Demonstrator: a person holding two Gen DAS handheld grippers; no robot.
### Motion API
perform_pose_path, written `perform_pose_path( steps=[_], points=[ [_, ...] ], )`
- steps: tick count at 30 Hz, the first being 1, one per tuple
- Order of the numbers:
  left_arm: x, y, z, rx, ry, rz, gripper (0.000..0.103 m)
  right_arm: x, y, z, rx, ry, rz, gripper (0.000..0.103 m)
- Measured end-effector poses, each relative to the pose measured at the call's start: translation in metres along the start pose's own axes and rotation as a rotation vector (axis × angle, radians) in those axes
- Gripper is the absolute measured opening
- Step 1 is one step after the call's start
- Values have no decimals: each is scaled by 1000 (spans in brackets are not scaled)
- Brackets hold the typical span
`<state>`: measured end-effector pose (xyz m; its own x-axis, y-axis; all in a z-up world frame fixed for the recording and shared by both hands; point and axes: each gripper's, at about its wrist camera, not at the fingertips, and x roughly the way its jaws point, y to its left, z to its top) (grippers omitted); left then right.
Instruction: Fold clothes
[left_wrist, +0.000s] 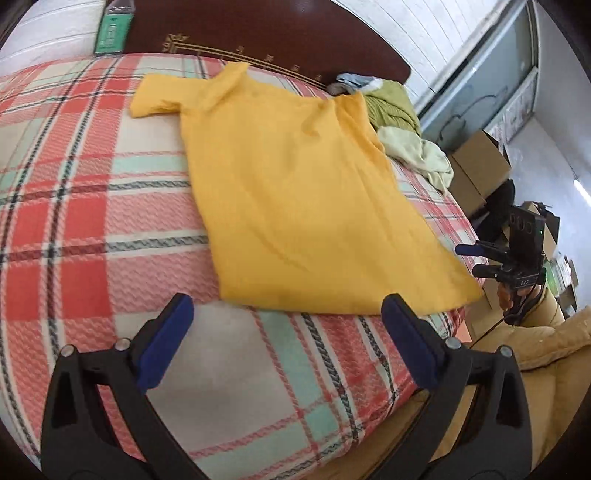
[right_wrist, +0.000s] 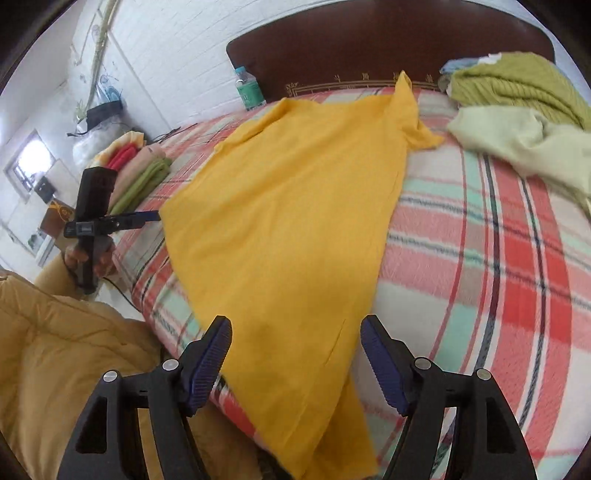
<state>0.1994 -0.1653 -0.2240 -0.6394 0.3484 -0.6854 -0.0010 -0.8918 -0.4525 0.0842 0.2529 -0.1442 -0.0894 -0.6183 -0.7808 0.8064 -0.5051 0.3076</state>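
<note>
Bed (left_wrist: 92, 177) under plaid blanket. Yellow shirt (left_wrist: 295, 192) spread flat across it, hem corner hanging over near edge by my right gripper (right_wrist: 295, 354).

Risk one — overhanging hem drags shirt off bed if I tug wrong way.

Risk two — pale green garment (right_wrist: 517, 140) and olive knit (right_wrist: 517, 85) lie close to far sleeve; fold could sweep them in.

Left gripper (left_wrist: 288, 325) wide open, nothing held, just short of hem. Right gripper jaws apart, straddling cloth, not pinching — closing here may grab blanket too.
</note>
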Motion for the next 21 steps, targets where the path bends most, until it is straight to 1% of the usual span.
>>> perform_pose_path(
  steps=[1, 3, 5, 6, 7, 8, 9, 10, 11, 13, 15, 16, 17, 18, 19, 20, 21],
  points=[
    [4, -3, 0, 24, -4, -7, 102, 0, 3, -9, 2, 11, 0, 77],
    [11, -9, 1, 61, -11, -22, 102, 6, 15, -18, -60, 27, -19, 80],
    [17, -15, 5, 74, -7, -42, 102, 12, 29, -25, -148, 27, -82, 81],
    [19, -18, 7, 81, -4, -51, 99, 14, 33, -24, -166, 21, -80, 81],
    [21, -20, 11, 75, 3, -70, 78, 16, 37, -23, -181, 14, -75, 68],
    [22, -22, 14, 67, 12, -91, 62, 17, 41, -21, -197, 7, -71, 45],
    [22, -23, 20, 57, 21, -84, 35, 18, 41, -16, -194, -1, -55, 35],
    [21, -24, 26, 47, 30, -68, 29, 17, 40, -9, -180, -7, -37, 20],
    [19, -24, 33, 26, 29, -67, 29, 12, 36, -1, -147, -28, 1, 13],
    [7, -25, 51, -7, -4, -98, 29, -1, 24, 16, -70, -84, 95, 13],
    [-6, -24, 72, -42, -39, -136, 29, -13, 3, 34, 24, -150, 179, 12],
    [-8, -23, 82, -59, -46, -152, 29, -16, -6, 43, 58, -167, 198, 11],
    [-9, -22, 91, -74, -50, -167, 29, -17, -17, 50, 87, -180, 190, 10],
    [-8, -22, 99, -72, -56, -150, 29, -16, -28, 57, 116, -192, 181, 10],
    [-3, -20, 103, -81, -48, -131, 29, -12, -40, 63, 144, -183, 168, 10],
    [2, -17, 106, -93, -37, -114, 29, -8, -49, 65, 165, -174, 138, 10],
    [6, -13, 106, -114, -29, -114, 30, -2, -59, 68, 190, -156, 92, 10]
  ],
)
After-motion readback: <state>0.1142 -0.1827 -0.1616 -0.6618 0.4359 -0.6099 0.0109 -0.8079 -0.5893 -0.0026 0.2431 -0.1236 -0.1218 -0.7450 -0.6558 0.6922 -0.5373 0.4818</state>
